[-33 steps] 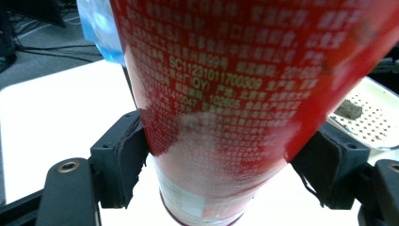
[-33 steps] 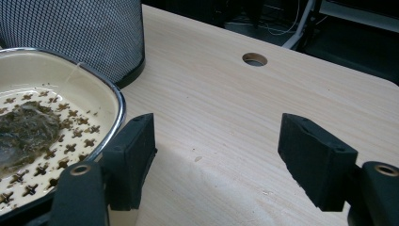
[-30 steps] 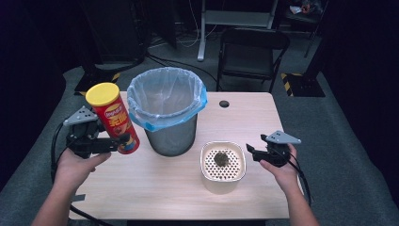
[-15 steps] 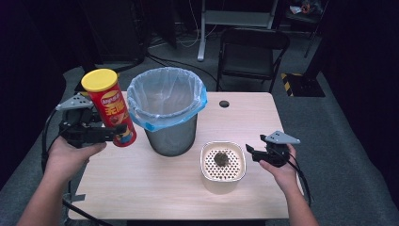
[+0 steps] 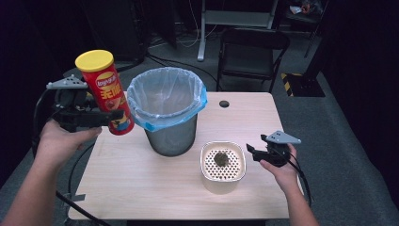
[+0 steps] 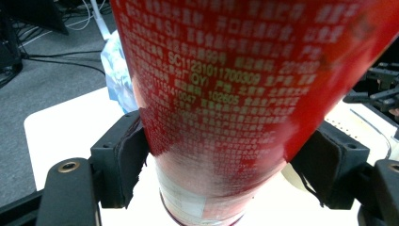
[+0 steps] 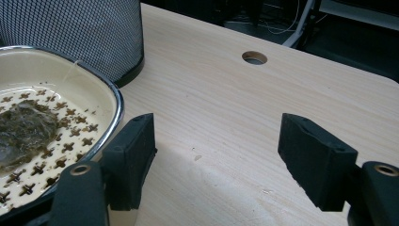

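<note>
1. Left gripper [image 5: 110, 117] clamped low on the red chip can [image 5: 104, 92]; both jaws pressed its sides in the left gripper view, can [image 6: 226, 108] off the table, tilted.
2. Can was just left of the lined bin [image 5: 167, 113], about rim height, not over the opening.
3. Right gripper [image 5: 254, 154] had jaws apart, holding nothing, beside the cream strainer dish [image 5: 222, 162] with dark residue [image 7: 23, 132].
4. Progress, judged: pick-up done; carry over the bin and release left. Table [image 5: 155, 188] otherwise bare.
</note>
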Available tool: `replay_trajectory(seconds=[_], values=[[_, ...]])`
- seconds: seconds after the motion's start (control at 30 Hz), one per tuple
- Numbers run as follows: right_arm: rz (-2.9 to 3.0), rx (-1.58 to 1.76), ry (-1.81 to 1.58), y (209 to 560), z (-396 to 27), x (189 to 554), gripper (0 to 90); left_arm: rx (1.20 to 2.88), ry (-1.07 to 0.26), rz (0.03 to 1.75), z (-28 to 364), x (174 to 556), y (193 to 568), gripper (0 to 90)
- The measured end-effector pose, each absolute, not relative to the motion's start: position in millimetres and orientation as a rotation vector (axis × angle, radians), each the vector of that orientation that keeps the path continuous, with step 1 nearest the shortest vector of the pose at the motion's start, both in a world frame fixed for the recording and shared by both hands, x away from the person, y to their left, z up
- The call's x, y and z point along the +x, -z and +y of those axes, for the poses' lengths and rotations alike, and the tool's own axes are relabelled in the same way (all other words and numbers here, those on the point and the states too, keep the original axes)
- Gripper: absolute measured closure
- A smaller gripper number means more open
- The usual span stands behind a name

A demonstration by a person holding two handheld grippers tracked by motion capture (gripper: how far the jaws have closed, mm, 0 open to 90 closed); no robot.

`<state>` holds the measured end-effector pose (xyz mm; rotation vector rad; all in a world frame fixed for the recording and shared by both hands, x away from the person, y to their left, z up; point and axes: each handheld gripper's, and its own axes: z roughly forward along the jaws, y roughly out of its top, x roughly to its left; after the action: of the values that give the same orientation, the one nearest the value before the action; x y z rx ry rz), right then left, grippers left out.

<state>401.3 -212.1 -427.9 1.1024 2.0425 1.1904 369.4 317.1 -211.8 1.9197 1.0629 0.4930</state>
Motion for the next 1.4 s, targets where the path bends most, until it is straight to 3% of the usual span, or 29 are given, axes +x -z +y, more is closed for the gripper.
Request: replay_trajectory(seconds=[0.67, 1.4], values=[[2.044, 1.095, -1.184, 428.2, -212.3, 401.7, 27.6, 1.91, -0.489, 1.033, 292.4, 399.6, 186.4, 23.6], [2.038, 1.091, -1.194, 427.8, -211.9, 402.1, 27.7, 1.908, -0.465, 1.044, 252.0, 453.9, 199.8, 23.5]])
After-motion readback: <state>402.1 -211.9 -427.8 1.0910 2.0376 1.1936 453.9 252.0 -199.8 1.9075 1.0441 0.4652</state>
